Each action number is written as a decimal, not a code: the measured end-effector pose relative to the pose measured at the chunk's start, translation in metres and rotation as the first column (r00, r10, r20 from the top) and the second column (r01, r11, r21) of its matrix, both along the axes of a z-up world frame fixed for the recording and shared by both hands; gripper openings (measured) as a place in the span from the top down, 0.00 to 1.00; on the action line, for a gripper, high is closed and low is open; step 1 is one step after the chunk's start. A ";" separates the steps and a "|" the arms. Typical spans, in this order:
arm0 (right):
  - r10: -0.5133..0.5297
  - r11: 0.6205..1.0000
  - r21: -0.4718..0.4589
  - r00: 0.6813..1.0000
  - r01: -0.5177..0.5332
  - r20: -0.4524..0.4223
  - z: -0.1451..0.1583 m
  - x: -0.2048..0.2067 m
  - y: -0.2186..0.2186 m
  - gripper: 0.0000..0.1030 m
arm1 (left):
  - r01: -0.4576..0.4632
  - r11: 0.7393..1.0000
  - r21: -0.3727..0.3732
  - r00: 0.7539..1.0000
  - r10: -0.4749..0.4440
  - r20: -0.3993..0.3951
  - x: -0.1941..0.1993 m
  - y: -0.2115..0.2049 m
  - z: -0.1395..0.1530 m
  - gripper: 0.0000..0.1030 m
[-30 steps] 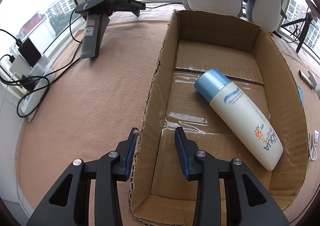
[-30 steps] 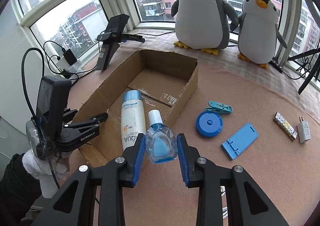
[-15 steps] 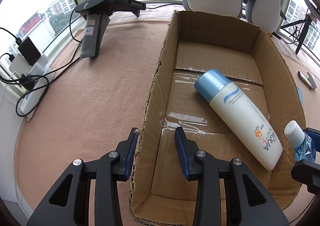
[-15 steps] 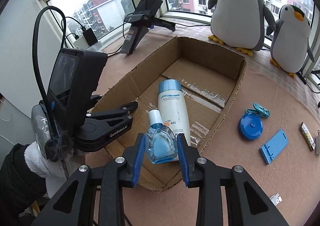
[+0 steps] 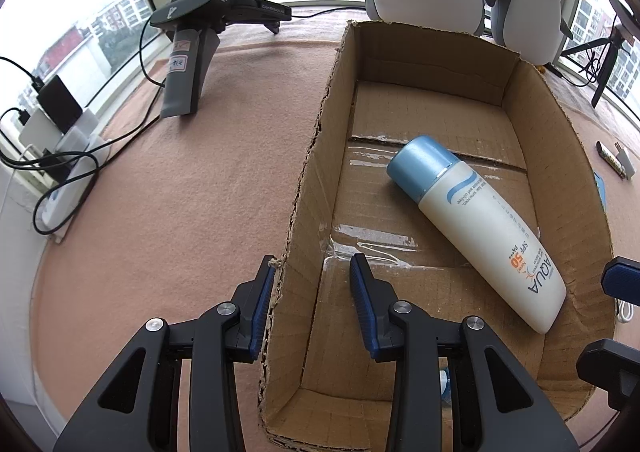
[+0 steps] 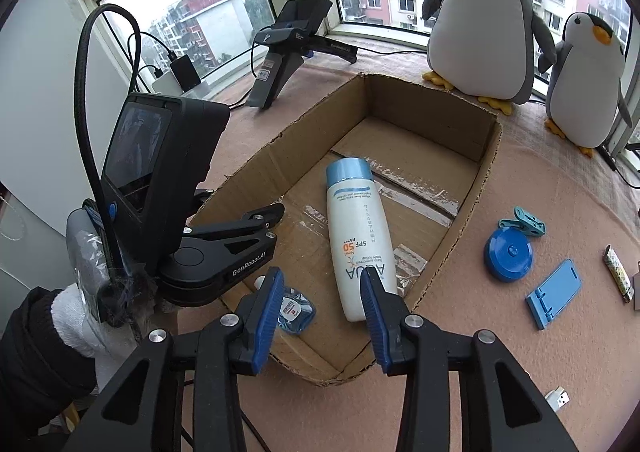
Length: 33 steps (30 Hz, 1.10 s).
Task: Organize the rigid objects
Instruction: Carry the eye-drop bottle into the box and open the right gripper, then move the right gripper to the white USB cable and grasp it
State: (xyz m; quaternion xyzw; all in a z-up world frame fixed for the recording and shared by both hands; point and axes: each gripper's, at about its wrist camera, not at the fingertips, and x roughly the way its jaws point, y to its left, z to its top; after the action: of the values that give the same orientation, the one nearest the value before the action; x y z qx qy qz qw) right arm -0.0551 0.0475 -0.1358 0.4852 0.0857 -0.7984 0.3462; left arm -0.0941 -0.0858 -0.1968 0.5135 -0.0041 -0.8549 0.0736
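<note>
**Right gripper spread above box; small bottle lies inside**

Right gripper (image 6: 320,292) is spread wide, holding nothing, above the near end of the cardboard box (image 6: 476,188). The small blue bottle (image 6: 295,312) lies on the box floor beside the sunscreen bottle (image 6: 358,236). Left gripper (image 5: 312,292) straddles the box's left wall, spread, not pinching. Judgement: lift the right gripper straight up, clear of the near wall; the tape measure (image 6: 508,254) right of the box looks the easiest next pick.

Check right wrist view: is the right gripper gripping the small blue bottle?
No, the right gripper has its jaws spread open, and the small blue bottle lies loose in the cardboard box.
</note>
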 end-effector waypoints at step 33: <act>-0.593 0.805 0.107 0.786 0.584 0.173 -0.046 0.001 0.204 0.64 | 0.011 1.000 -0.010 1.000 -0.011 -0.015 0.001 0.000 -0.001 0.66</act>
State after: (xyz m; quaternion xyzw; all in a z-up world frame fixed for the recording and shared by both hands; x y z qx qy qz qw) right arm -0.0538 0.2520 -0.1818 0.5727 -0.0855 -0.8118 0.0754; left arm -0.0933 -0.0854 -0.1974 0.5068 -0.0105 -0.8590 0.0715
